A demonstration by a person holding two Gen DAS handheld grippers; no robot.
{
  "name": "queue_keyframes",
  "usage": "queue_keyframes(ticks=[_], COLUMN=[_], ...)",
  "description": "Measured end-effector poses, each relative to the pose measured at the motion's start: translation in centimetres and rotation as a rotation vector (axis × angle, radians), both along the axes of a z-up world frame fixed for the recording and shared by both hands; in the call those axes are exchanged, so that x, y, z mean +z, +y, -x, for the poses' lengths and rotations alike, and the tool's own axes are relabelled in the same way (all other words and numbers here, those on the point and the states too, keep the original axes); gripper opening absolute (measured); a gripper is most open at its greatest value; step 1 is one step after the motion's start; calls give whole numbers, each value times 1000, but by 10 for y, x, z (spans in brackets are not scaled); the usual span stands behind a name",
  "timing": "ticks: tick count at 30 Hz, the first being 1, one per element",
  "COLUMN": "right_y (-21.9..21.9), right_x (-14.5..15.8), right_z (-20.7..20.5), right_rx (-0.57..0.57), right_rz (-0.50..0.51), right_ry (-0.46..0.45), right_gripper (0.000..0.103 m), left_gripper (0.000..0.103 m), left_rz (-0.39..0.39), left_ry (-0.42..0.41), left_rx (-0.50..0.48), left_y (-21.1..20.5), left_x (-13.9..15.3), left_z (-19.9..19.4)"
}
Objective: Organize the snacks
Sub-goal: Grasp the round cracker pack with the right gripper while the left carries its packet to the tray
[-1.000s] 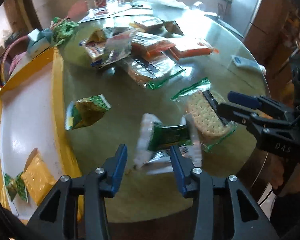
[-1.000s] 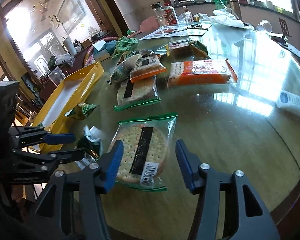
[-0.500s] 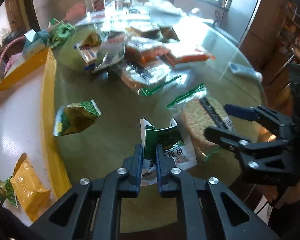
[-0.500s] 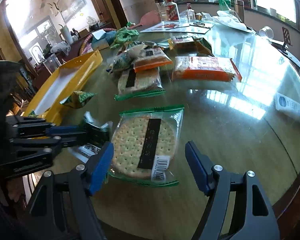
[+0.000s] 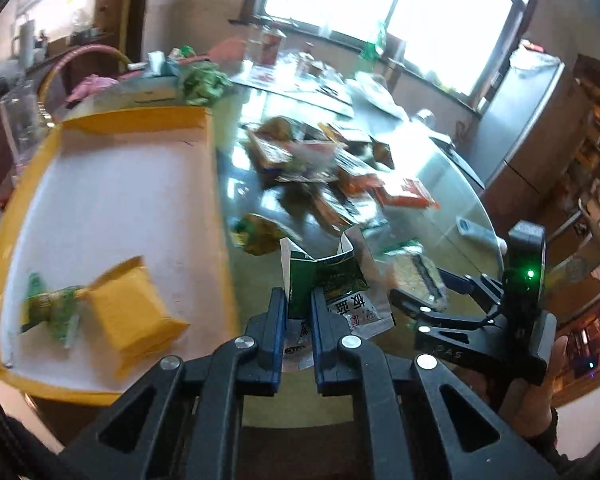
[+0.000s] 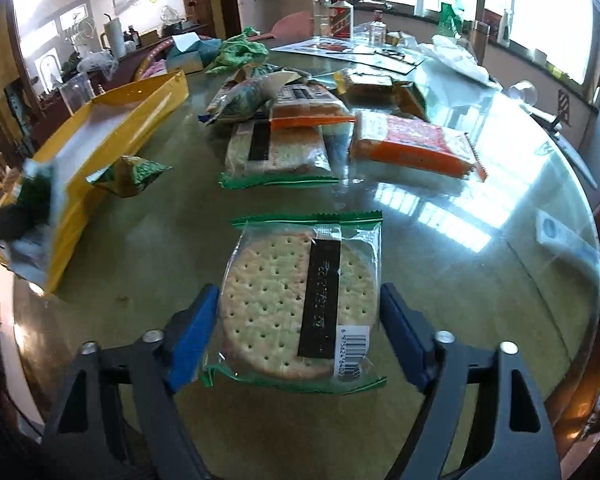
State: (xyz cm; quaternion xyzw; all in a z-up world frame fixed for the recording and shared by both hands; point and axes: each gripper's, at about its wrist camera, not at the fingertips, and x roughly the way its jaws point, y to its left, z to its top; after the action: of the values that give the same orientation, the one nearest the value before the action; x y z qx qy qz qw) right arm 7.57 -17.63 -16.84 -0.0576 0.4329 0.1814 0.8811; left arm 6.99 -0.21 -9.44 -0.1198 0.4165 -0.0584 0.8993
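The left gripper (image 5: 297, 312) was clamped tight on a green-and-white snack packet (image 5: 327, 285), holding it up off the glass table (image 6: 440, 240) right next to the yellow tray (image 5: 112, 216). The right gripper (image 6: 298, 334) had its jaws spread wide around the round cracker pack (image 6: 300, 300), which lay flat on the table with neither pad pressing it.

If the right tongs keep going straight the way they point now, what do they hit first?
Most likely the round cracker pack, lying flat on the glass table between the open right tongs; the pads do not appear to touch it yet.
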Motion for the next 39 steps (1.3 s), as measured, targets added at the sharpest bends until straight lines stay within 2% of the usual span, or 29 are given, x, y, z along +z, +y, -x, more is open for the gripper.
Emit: queue_keyframes(ticks=[5, 8, 12, 16, 21, 25, 30, 33, 37, 39], right_y=[-12, -22, -17, 15, 87, 151, 224, 247, 265, 268], right_x=[0, 8, 41, 70, 88, 85, 69, 51, 38, 33], right_z=[5, 13, 25, 24, 8, -13, -39, -53, -50, -49], right_rx=[-31, -35, 12, 102, 273, 403, 522, 539, 569, 569], right_rz=[-23, -121, -226, -279, -310, -275, -160, -110, -16, 19], right_ry=[-17, -28, -104, -147, -123, -63, -24, 40, 32, 30], right_gripper=[76, 76, 76, 76, 76, 76, 76, 76, 77, 77], left_gripper=[9, 9, 10, 10, 10, 10, 10, 10, 11, 16], left_rz=[45, 73, 77, 63, 58, 58, 40, 35, 6, 13], left_ry=[-42, -71, -107, -124, -122, -80, -23, 28, 76, 86], left_rx=[82, 128, 181, 242, 311, 357, 384, 393, 400, 403], left_y=[31, 50, 73, 98, 130, 158, 179, 186, 191, 193], left_x=[6, 13, 25, 29, 25, 13, -1, -13, -24, -29], left_z=[13, 20, 24, 21, 11, -5, -22, -31, -39, -41])
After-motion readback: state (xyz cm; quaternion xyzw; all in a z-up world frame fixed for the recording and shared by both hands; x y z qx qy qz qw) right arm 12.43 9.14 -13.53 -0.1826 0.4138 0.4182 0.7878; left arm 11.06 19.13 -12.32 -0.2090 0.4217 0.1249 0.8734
